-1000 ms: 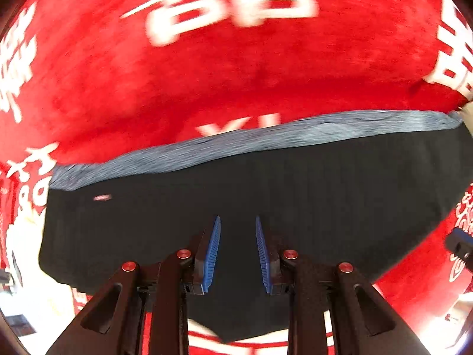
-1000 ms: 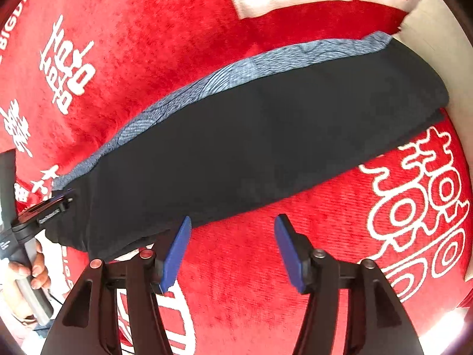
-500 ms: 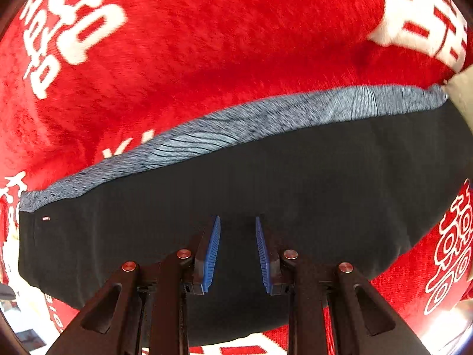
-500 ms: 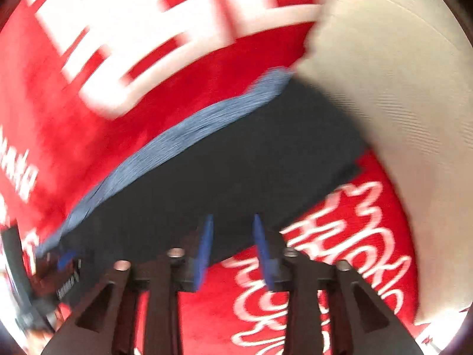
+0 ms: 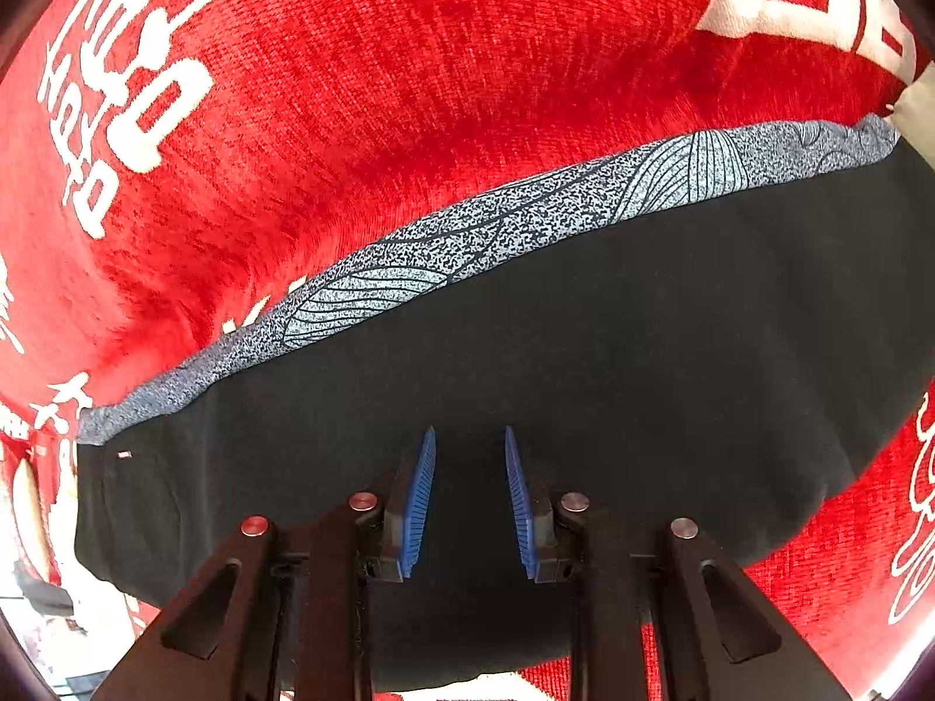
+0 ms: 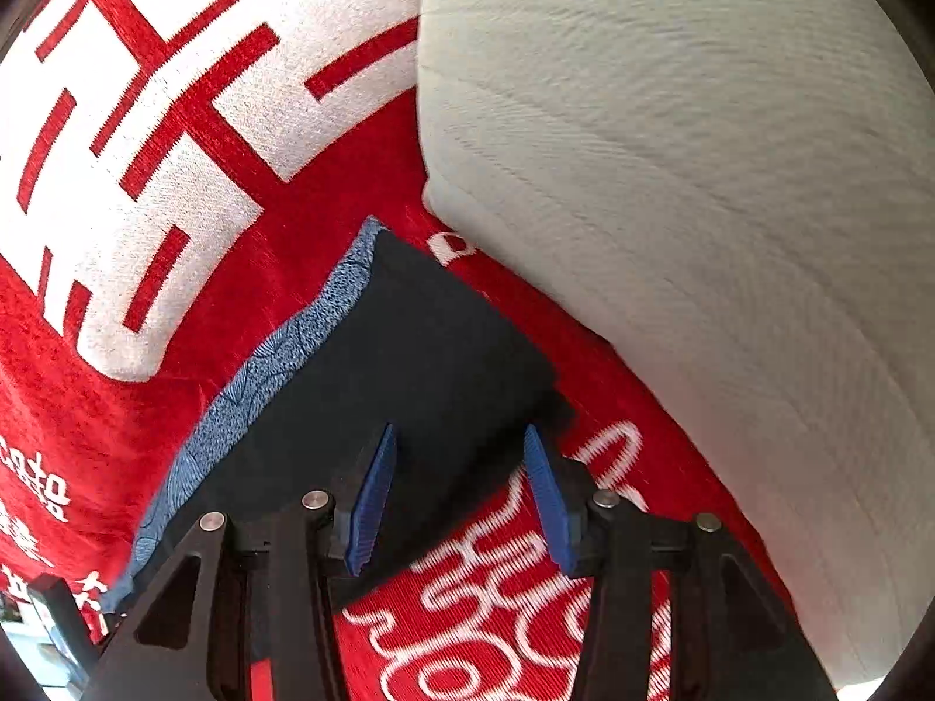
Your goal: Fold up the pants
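Observation:
The pants [image 5: 584, 362] are black with a blue-grey patterned strip [image 5: 467, 233] along their far edge. They lie folded lengthwise in a long band on a red blanket. My left gripper [image 5: 467, 438] is open and empty, hovering over the middle of the band. In the right wrist view the pants' end [image 6: 421, 350] lies under my right gripper [image 6: 459, 438], which is open and empty, its fingers straddling the near corner of that end.
The red blanket [image 5: 409, 87] with white lettering covers the surface. A large white pillow or cushion [image 6: 701, 175] lies just right of the pants' end. The blanket's edge and floor show at the lower left [image 5: 35, 613].
My right gripper has swung right along the pants to their end by the white cushion, narrowing then widening its jaws. My left gripper has shifted slightly over the band, jaws unchanged.

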`<state>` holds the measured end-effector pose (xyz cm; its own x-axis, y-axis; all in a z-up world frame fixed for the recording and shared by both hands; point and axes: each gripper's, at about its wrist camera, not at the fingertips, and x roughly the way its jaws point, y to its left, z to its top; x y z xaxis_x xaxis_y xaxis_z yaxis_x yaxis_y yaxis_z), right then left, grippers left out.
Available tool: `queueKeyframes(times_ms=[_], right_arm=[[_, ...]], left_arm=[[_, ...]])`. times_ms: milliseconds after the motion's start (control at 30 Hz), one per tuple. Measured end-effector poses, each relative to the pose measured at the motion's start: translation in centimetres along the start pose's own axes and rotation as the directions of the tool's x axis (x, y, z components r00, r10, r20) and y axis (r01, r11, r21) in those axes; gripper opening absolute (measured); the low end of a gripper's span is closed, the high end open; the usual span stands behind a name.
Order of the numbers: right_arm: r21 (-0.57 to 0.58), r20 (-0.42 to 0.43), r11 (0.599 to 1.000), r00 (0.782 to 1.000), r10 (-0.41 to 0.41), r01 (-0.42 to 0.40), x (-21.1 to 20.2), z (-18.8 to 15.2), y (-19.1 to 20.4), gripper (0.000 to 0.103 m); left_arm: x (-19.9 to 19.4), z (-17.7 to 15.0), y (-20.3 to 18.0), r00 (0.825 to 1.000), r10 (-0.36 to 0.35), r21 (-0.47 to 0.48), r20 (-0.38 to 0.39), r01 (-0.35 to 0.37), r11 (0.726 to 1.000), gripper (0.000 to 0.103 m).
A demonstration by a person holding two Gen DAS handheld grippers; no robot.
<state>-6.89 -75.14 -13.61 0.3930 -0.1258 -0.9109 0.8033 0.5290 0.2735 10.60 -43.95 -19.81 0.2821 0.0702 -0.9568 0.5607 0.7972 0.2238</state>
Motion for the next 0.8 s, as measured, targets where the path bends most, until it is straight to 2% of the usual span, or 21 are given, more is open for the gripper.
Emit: queueKeyframes(times_ms=[33, 67, 100, 133, 200, 267, 333, 367, 400, 467, 533, 567, 633, 700, 800], right_arm=[[-0.018, 0.002, 1.0, 1.0, -0.015, 0.015, 0.2, 0.3, 0.3, 0.029], [-0.032, -0.002, 0.999, 1.0, -0.014, 0.014, 0.3, 0.5, 0.7, 0.017], [-0.045, -0.003, 0.999, 1.0, -0.003, 0.002, 0.1, 0.6, 1.0, 0.01], [-0.066, 0.008, 0.998, 1.0, -0.001, 0.001, -0.5, 0.6, 1.3, 0.009], [-0.116, 0.023, 0.993, 1.0, -0.009, 0.011, -1.3, 0.4, 1.7, 0.008], [-0.145, 0.002, 0.988, 0.999, -0.046, 0.046, -1.3, -0.3, 1.1, 0.009], [-0.139, -0.076, 0.988, 0.994, -0.081, 0.07, 0.0, -0.8, -0.3, 0.015], [-0.119, -0.078, 0.991, 0.994, -0.077, 0.067, 0.0, -0.8, -0.8, 0.019], [-0.097, -0.062, 0.993, 0.995, -0.074, 0.068, -0.7, -0.7, -1.1, 0.028], [-0.1, 0.016, 0.991, 0.996, -0.087, 0.088, -2.9, -0.6, -0.7, 0.029], [-0.16, 0.094, 0.985, 0.994, -0.048, 0.063, -4.9, -0.5, 0.8, 0.029], [-0.201, 0.092, 0.979, 0.995, -0.024, 0.043, -5.0, -0.3, 1.7, 0.029], [-0.286, 0.047, 0.958, 0.999, 0.016, -0.001, -3.8, 0.6, 4.0, 0.029], [-0.313, -0.01, 0.948, 0.999, 0.052, -0.053, -1.7, 1.4, 5.5, 0.029], [-0.35, -0.065, 0.935, 0.997, 0.032, -0.053, 2.5, 2.6, 7.7, 0.029]], left_arm=[[-0.7, 0.0, -0.9, 1.0, 0.005, 0.002, -0.002, -0.005, 1.0, 0.027], [-0.8, 0.2, -1.4, 1.0, 0.007, 0.003, -0.005, -0.007, 1.0, 0.027], [-0.7, 0.3, -1.3, 1.0, 0.005, 0.003, -0.009, -0.005, 1.0, 0.027], [-0.9, 0.3, -1.3, 1.0, -0.004, 0.0, -0.016, 0.004, 1.0, 0.027], [-1.6, 0.2, -1.1, 0.999, -0.037, -0.011, -0.025, 0.037, 0.999, 0.027], [-2.4, 0.2, -1.2, 0.998, -0.064, -0.015, -0.023, 0.063, 0.998, 0.027], [-3.2, 0.5, -1.9, 0.998, -0.062, 0.001, -0.005, 0.062, 0.998, 0.027], [-3.4, 0.7, -2.0, 0.998, -0.062, 0.001, 0.0, 0.062, 0.998, 0.027], [-3.6, 1.0, -2.2, 0.998, -0.067, -0.004, 0.007, 0.067, 0.998, 0.027], [-3.5, 1.5, -2.6, 0.997, -0.075, -0.025, 0.002, 0.076, 0.997, 0.027], [-3.0, 1.6, -3.1, 0.998, -0.067, -0.041, -0.017, 0.066, 0.997, 0.027], [-3.0, 1.5, -3.4, 0.998, -0.055, -0.045, -0.016, 0.055, 0.997, 0.027], [-3.3, 1.2, -3.9, 1.0, -0.029, -0.042, -0.004, 0.029, 0.999, 0.027], [-3.5, 1.0, -4.3, 1.0, -0.016, -0.038, 0.005, 0.016, 0.999, 0.027], [-4.0, 0.7, -4.6, 1.0, -0.018, -0.054, 0.008, 0.019, 0.998, 0.027]])
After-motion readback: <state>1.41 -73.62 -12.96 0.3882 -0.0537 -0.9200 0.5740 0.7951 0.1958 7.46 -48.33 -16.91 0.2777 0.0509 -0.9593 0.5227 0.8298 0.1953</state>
